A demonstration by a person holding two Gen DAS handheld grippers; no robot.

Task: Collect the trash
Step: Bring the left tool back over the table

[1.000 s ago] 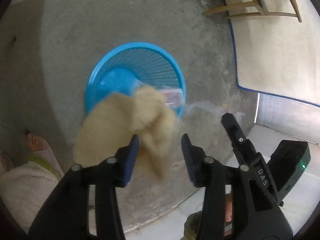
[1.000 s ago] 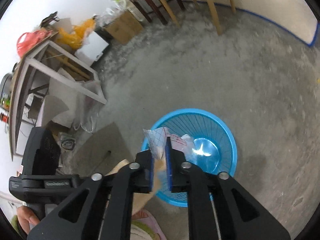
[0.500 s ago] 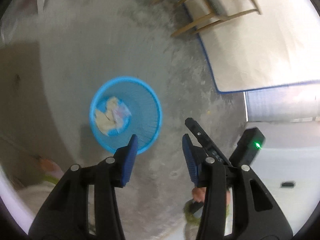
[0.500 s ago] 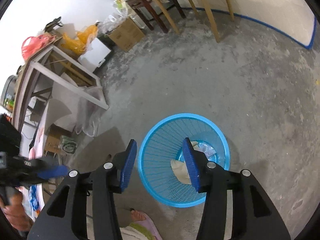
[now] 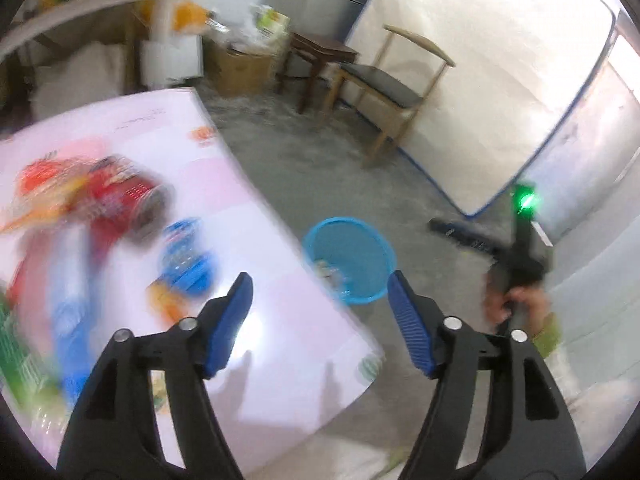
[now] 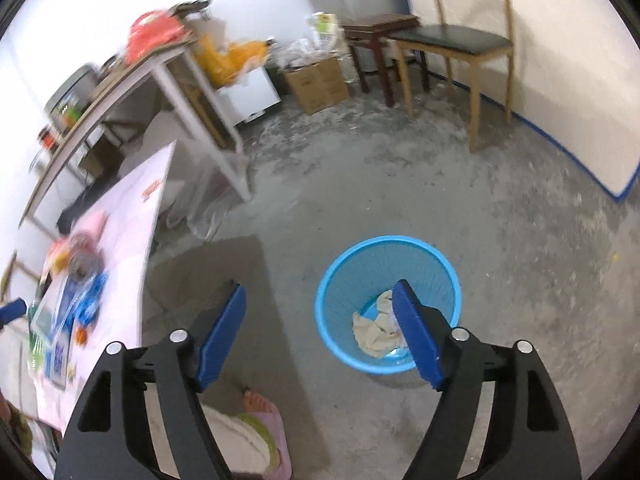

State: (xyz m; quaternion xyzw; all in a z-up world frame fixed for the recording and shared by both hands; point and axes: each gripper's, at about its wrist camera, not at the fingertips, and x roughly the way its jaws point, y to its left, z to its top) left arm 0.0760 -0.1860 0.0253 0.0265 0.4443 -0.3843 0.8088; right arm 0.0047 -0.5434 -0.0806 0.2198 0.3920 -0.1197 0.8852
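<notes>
A blue mesh bin stands on the concrete floor, with a beige crumpled cloth and a clear wrapper inside it. In the left wrist view the bin sits beyond the table's edge. My left gripper hangs above the pink-white table, jaws opening, nothing between them. My right gripper hovers over the floor beside the bin, jaws opening and empty. Blurred trash lies on the table: a red packet and a blue wrapper.
A wooden chair and dark stool stand by the far wall with a cardboard box. A white shelf table holds clutter. A person's foot in a pink slipper is near the bin.
Both grippers let go of the cloth and the wrapper, which dropped into the bin. Both rose and opened wider; the left one swung over to the table.
</notes>
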